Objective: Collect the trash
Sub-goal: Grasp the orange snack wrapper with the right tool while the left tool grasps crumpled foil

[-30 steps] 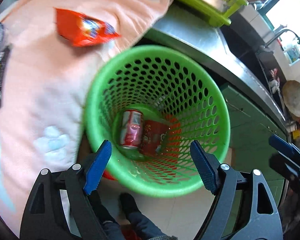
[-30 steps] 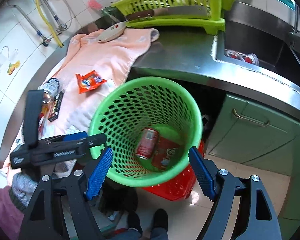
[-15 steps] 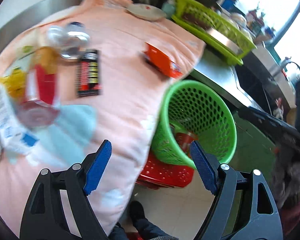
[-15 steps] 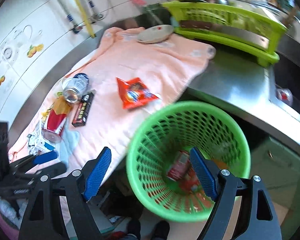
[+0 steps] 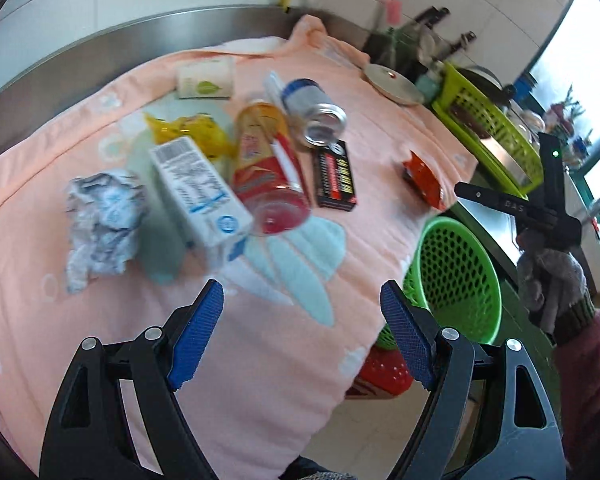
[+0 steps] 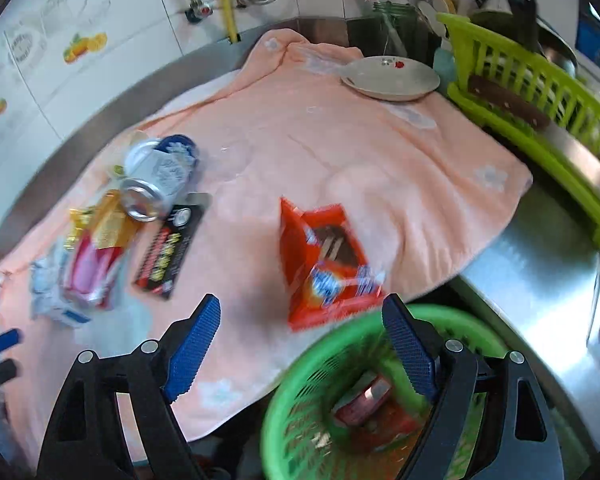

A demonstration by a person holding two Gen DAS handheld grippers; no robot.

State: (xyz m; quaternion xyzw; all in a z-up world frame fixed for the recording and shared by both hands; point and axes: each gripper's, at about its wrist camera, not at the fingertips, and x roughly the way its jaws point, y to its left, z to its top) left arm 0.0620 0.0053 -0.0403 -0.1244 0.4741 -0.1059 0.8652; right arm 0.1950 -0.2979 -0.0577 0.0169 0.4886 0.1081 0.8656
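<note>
The trash lies spread on a pink towel [image 5: 220, 360] that covers the steel tabletop [image 6: 540, 280], and the green basket [image 5: 460, 272] stands below the towel's hanging edge, on top of a red crate [image 5: 384, 372]. Nearest the basket is an orange snack wrapper [image 6: 324, 256], lying flat on the towel just beside the basket's rim. Farther from the basket lies a black packet [image 5: 335, 176], and beyond it a cluster: a silver can [image 5: 316, 114] on its side, a red and yellow cup [image 5: 270, 168] tipped over, a white carton [image 5: 198, 196] touching the cup, a yellow wrapper [image 5: 188, 132], a crumpled paper [image 5: 100, 220] and a paper cup [image 5: 206, 78] at the far side. Inside the basket a red can [image 6: 364, 400] rests at the bottom; the view there is blurred. The left gripper [image 5: 302, 340] hangs over the towel with its blue fingers [image 5: 196, 340] wide apart and nothing between them. The right gripper [image 6: 300, 340] is over the towel's edge and the basket's rim; its fingers [image 6: 408, 352] have just been opening and stand wide, empty. A gloved hand [image 5: 552, 280] with a pink sleeve holds it beside the basket. Behind the towel sit a white plate [image 6: 392, 78] and a lime dish rack [image 6: 540, 92].
</note>
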